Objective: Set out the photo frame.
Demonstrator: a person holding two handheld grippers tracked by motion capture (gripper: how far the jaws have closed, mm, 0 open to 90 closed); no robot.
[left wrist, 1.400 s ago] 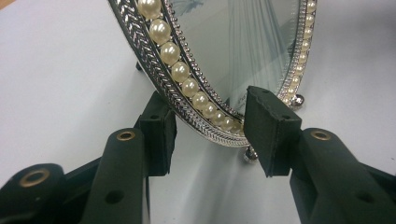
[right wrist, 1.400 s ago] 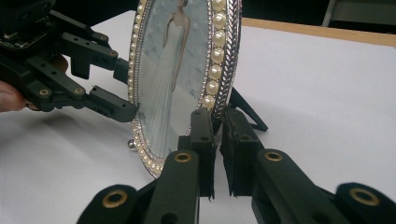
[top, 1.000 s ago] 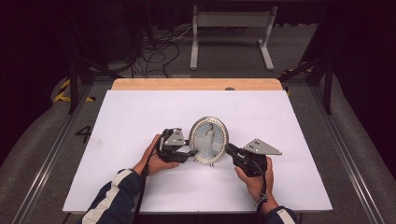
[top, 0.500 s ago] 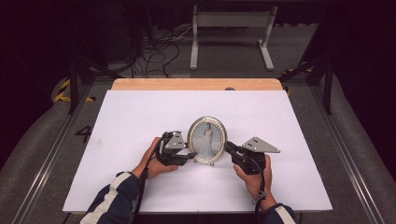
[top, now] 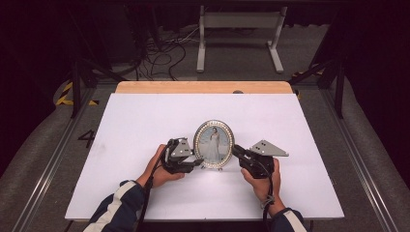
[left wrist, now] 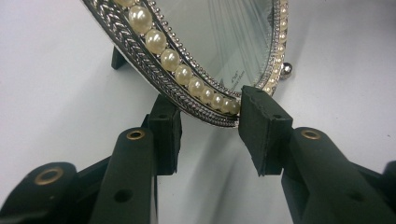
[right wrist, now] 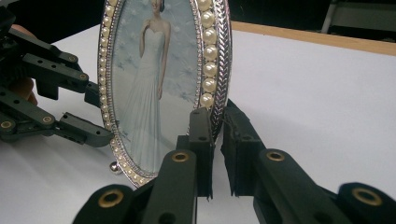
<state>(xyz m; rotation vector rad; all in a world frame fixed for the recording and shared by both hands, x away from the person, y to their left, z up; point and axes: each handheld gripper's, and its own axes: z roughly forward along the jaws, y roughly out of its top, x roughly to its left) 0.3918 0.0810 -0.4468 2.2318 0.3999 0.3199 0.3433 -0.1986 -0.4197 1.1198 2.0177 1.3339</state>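
An oval silver picture frame [top: 213, 144] edged with pearls stands upright on the white table [top: 145, 121], its photo of a person in a long dress facing me. My left gripper [top: 197, 162] reaches in at the frame's lower left. In the left gripper view the pearl rim [left wrist: 187, 74] runs slantwise between the pads of this gripper [left wrist: 208, 105], one pad behind the rim and one on its front, both touching it. My right gripper [top: 236, 151] is shut on the frame's right rim; its own view shows the gripper [right wrist: 216, 119] pinching the frame [right wrist: 144, 93] front and back.
A bare wooden strip [top: 203, 87] runs along the table's far edge. Beyond it are cables [top: 159, 53] on the floor and a white metal stand [top: 239, 29]. A small ball foot [left wrist: 286, 69] of the frame rests on the table.
The frame has turned from a rounder, leaning look to a narrower, more upright oval. Both hands have stayed almost in place at its sides.
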